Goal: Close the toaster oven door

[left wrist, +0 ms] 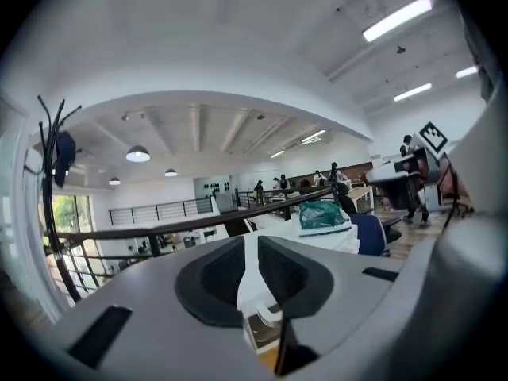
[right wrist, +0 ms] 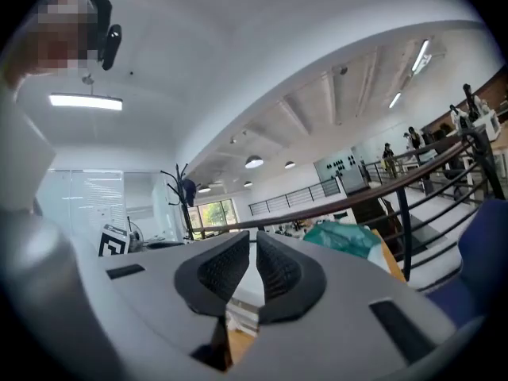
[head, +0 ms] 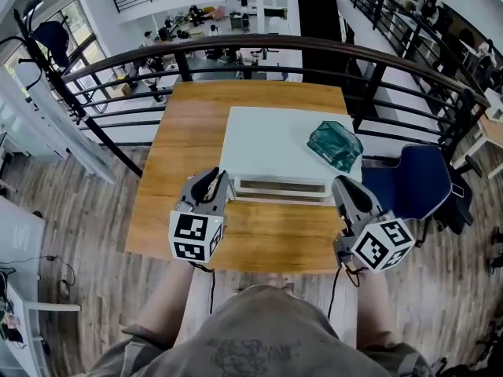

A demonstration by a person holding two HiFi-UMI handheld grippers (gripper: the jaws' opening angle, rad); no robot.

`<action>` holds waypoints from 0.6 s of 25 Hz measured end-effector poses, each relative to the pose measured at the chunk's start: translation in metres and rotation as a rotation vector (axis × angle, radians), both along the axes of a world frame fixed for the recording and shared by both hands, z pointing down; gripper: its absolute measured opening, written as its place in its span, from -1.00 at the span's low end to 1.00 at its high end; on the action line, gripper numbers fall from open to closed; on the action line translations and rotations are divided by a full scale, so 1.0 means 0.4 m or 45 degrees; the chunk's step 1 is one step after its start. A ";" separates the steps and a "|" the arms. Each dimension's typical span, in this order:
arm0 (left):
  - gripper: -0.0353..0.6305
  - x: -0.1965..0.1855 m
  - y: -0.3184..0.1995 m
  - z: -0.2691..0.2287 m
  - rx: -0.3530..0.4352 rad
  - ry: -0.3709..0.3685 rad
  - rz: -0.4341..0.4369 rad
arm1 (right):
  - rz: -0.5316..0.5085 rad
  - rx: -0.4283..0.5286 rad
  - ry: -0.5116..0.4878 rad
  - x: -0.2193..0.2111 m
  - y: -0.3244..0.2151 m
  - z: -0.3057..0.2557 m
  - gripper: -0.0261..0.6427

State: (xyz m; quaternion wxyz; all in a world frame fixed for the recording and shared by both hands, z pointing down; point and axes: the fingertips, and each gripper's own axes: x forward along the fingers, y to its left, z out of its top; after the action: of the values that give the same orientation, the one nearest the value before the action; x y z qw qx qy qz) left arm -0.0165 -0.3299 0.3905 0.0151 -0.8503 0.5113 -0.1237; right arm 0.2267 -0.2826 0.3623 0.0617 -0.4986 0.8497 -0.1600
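Though unclear overhead, left gripper [left wrist: 251, 251], right gripper [right wrist: 254, 246]: closing jaws, empty.

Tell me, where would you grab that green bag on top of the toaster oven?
Pinch a raised crumpled fold of the green bag from above: it lies slumped on the toaster oven, on its flat top toward the right side, with no handle showing.

Left gripper [head: 214, 181] and right gripper [head: 346, 185] closing, both empty.

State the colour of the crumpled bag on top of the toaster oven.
Teal green bag, clearest in the head view.
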 end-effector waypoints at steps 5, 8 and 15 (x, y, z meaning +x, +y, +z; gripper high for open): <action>-0.74 0.003 0.046 -0.176 0.180 -0.051 0.053 | -0.042 0.250 0.132 -0.048 0.063 -0.179 -0.78; -0.76 0.013 0.087 -0.256 0.264 -0.039 0.107 | -0.032 0.368 0.208 -0.070 0.107 -0.245 -0.79; -0.78 0.022 0.173 -0.319 0.271 0.056 0.189 | -0.005 0.410 0.234 -0.093 0.189 -0.294 -0.81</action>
State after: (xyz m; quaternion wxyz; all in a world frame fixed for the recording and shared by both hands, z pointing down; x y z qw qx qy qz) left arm -0.0075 -0.2608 0.2629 0.1032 -0.8820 0.4573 -0.0488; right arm 0.1894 -0.2072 0.2447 0.0624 -0.4930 0.8674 0.0244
